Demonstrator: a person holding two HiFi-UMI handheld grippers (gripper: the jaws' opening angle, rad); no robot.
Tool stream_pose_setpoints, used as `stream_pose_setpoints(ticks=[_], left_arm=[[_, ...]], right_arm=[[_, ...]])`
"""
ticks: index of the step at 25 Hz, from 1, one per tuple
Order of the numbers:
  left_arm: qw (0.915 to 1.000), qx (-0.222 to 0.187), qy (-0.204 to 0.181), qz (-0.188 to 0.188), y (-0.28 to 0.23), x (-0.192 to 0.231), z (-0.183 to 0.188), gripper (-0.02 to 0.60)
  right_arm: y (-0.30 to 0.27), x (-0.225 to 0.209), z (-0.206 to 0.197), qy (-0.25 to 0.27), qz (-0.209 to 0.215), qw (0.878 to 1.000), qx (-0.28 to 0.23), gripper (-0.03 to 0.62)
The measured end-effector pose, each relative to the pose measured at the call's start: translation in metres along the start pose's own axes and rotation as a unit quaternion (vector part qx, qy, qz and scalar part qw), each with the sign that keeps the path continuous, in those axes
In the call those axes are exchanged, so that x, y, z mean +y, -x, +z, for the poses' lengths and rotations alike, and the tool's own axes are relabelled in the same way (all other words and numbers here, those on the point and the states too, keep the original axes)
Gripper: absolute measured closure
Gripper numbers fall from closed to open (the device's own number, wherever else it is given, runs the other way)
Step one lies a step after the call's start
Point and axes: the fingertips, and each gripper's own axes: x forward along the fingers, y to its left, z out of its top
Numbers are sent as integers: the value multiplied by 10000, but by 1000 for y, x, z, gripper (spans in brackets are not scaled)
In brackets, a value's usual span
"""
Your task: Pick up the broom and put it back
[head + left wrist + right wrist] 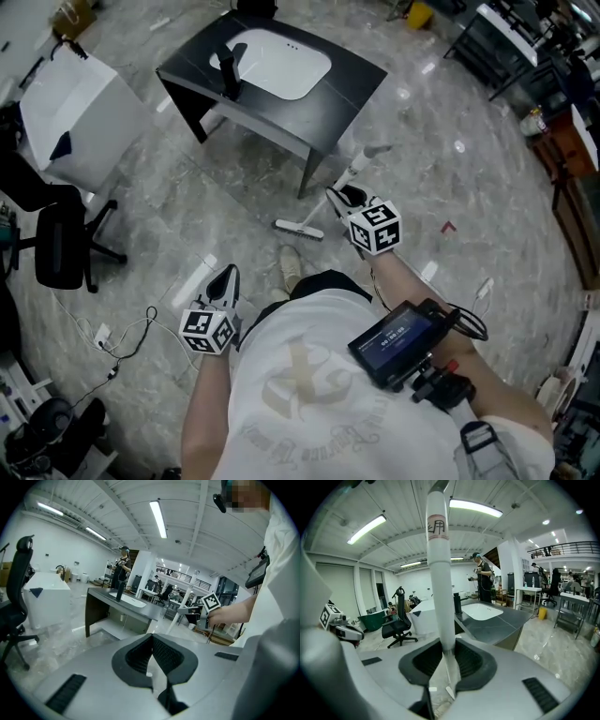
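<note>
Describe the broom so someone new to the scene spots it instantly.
Find the black counter with the white sink. On the grey floor just off its near edge a broom slants up from its narrow head. It is the only long white pole there, and the right gripper is clamped on its handle.

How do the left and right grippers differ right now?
The right gripper is clamped on the broom by its white handle; the left gripper is empty, jaws together. In the head view the right gripper reaches farther forward, toward the sink table, while the left gripper sits close by the person's side. Both point forward, away from the person.
</note>
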Motion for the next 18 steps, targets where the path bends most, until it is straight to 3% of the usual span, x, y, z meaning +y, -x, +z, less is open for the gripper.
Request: stream_pose_setpoints(ticks=[10, 18], left_arm=[[9982, 35, -390, -451, -8, -34, 2, 571], [9966, 43, -514, -645, -12, -62, 4, 571]], right_arm=[[64, 30, 26, 384, 250, 9984, -317, 499], [104, 37, 24, 492, 402, 9972, -397, 499]])
